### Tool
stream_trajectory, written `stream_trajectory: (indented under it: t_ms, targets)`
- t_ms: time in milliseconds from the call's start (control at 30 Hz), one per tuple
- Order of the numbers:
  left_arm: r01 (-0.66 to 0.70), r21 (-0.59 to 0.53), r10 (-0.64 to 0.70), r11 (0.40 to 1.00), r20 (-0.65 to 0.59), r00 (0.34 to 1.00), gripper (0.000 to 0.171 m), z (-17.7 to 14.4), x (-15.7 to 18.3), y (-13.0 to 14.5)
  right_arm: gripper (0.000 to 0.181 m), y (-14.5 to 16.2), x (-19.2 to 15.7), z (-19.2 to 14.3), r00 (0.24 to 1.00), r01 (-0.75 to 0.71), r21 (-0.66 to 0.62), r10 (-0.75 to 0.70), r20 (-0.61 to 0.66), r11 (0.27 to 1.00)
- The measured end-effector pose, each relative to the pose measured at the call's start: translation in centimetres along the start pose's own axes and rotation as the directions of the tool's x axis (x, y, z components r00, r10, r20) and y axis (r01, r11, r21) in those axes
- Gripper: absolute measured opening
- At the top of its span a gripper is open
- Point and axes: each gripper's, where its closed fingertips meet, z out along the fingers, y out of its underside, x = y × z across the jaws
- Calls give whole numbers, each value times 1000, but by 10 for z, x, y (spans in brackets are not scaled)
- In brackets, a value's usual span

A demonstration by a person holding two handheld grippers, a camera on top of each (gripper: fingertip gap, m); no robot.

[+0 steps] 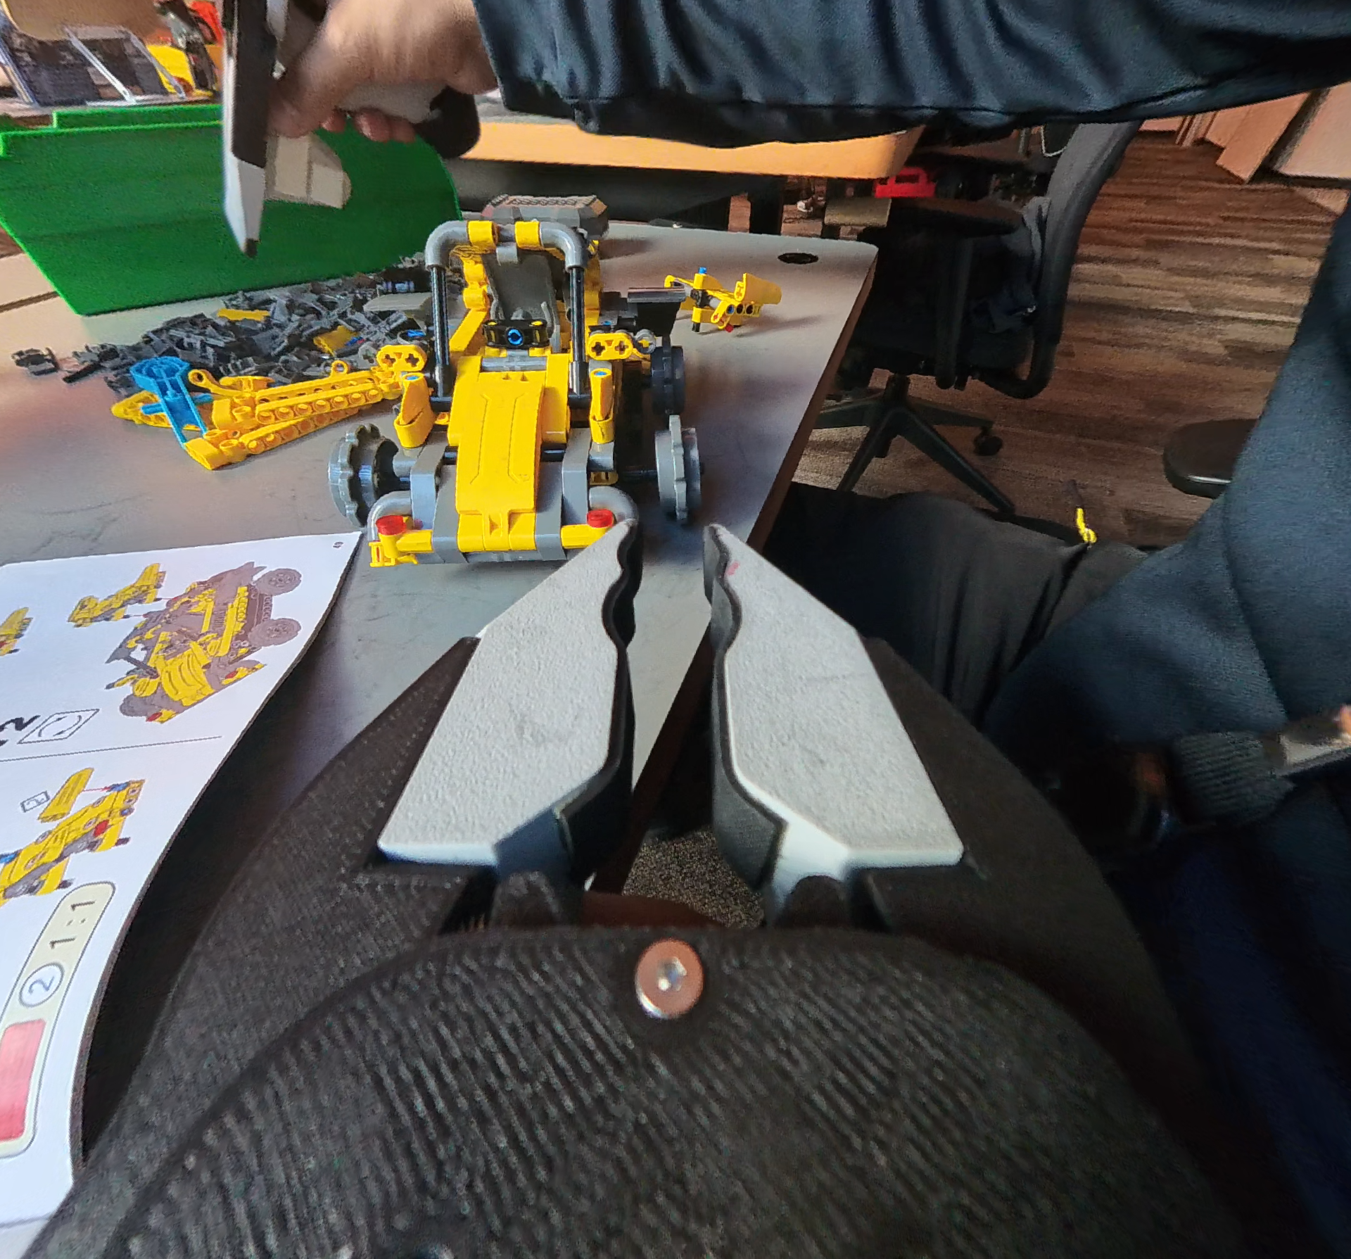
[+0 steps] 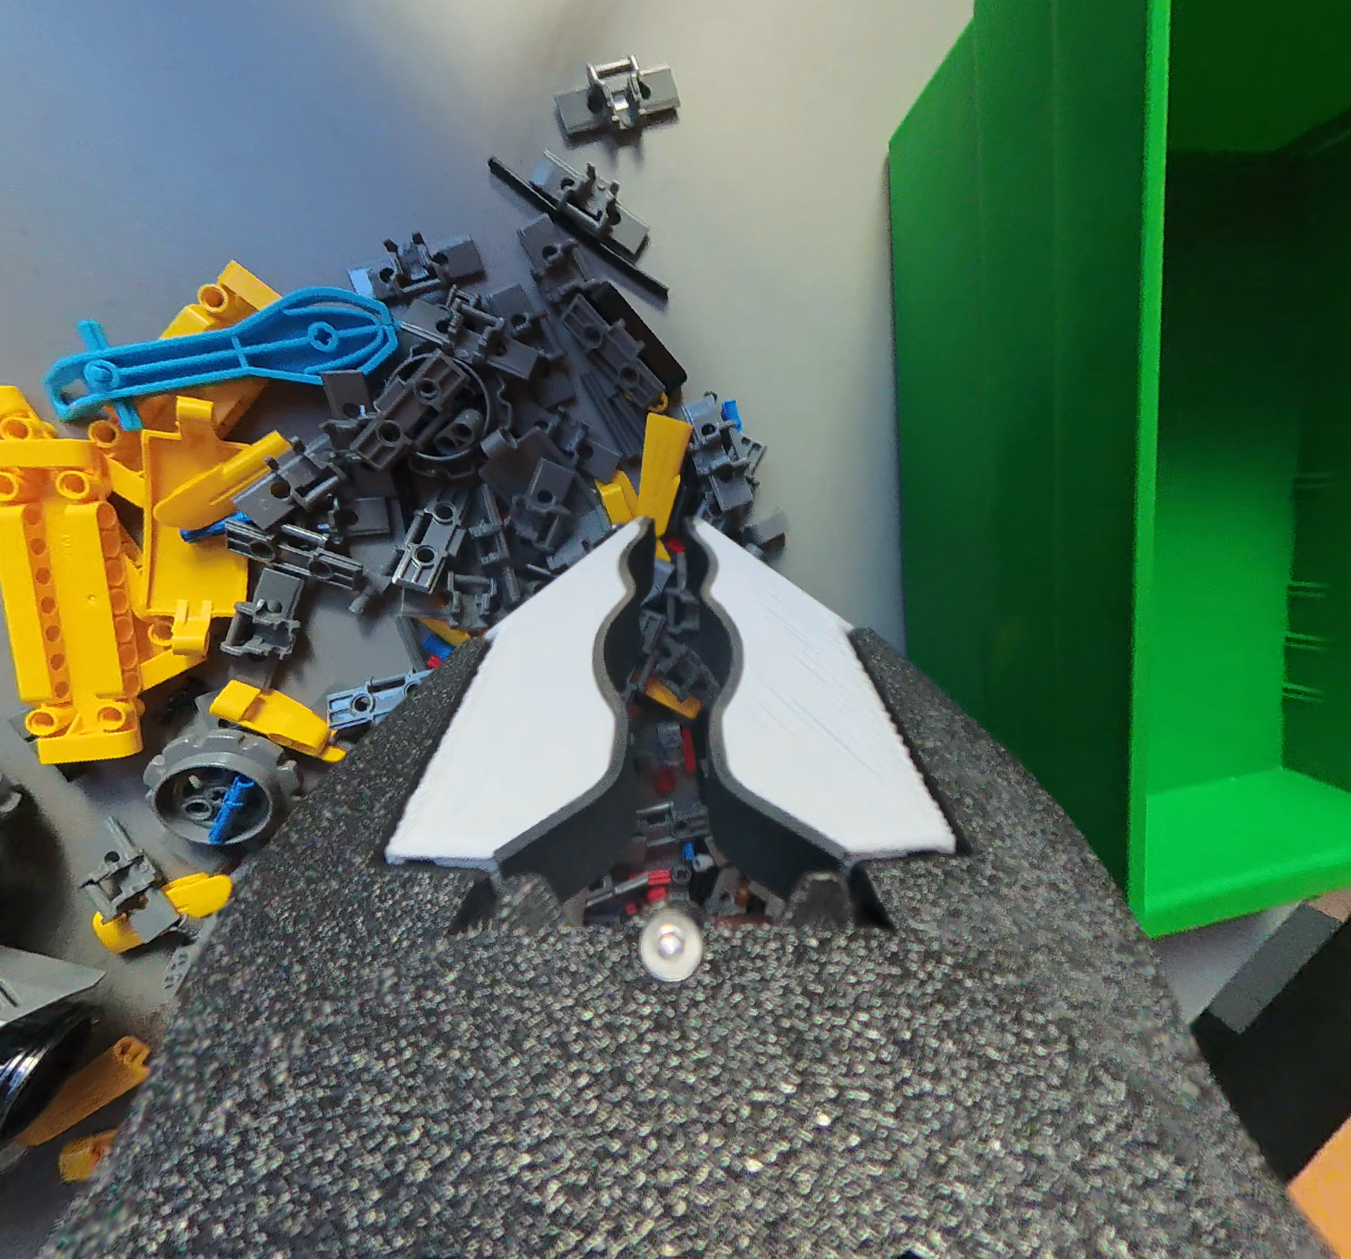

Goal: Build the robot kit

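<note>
The left gripper [image 1: 669,540] hovered empty, its jaws a narrow gap apart, just short of the yellow-and-grey brick vehicle [image 1: 512,419] on the grey table [image 1: 767,361]; an instruction sheet [image 1: 146,675] lay to its left. The right gripper [image 2: 669,529] (a hand [image 1: 387,32] gripped it) hung over the pile of dark grey pieces [image 2: 475,463], jaws slightly parted, holding nothing, beside the green bin [image 2: 1023,419]. A blue piece [image 2: 226,354] rested on yellow parts [image 2: 66,566].

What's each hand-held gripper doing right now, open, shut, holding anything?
Left hand-held gripper: open, empty, by the yellow vehicle model.
Right hand-held gripper: narrowly open, empty, over the pile of grey parts.
</note>
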Motion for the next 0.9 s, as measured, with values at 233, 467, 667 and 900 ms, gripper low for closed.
stream_trajectory:
  t_ms: [233, 467, 667, 900]
  targets:
    - [-3, -3, 3, 1000, 2, 1000, 13, 0, 0, 1, 17, 29, -15, -5, 987, -127, -23, 129, 100, 992]
    - [-6, -2, 6, 1000, 0, 1000, 13, 0, 0, 1, 7, 39, -30, 2, 988, -105, -19, 107, 109, 994]
    - [-6, -1, 6, 1000, -5, 1000, 13, 0, 1, 1, 7, -16, -106, -3, 938, 14, 40, -26, 347, 999]
    - [6, 10, -6, 1000, -23, 1000, 13, -3, 2, -1, 5, -49, -121, 33, 943, 66, 34, -73, 325, 997]
